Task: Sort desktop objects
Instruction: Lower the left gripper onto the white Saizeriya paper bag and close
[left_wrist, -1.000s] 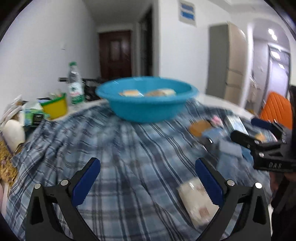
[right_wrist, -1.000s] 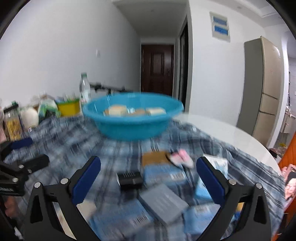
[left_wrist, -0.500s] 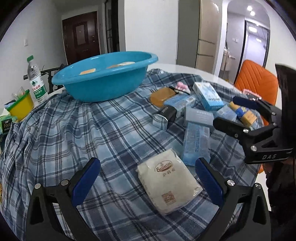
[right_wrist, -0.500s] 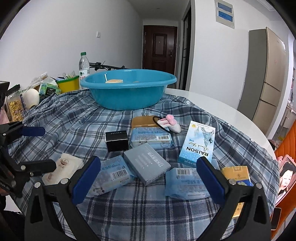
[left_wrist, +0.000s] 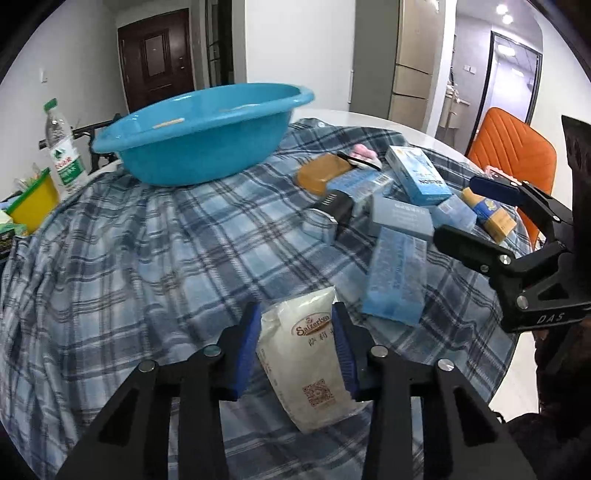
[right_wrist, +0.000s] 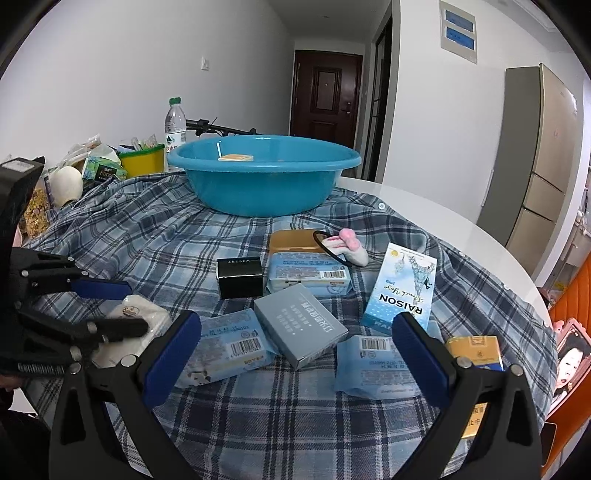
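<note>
The left gripper (left_wrist: 297, 345) is clenched on a soft white plastic pouch (left_wrist: 308, 360) lying at the near edge of the rumpled blue plaid cloth (left_wrist: 166, 251). The right gripper (right_wrist: 295, 354) hangs released over glossy pale-blue packets (right_wrist: 229, 345); a smooth round blue plastic basin (right_wrist: 264, 181) stands far behind.

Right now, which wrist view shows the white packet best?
The left wrist view: the white packet fills the foreground between the left gripper pads, which press its sides, its brand print and code readable. In the right wrist view the white packet sits at the left edge, mostly hidden behind that gripper's fingers.
</note>
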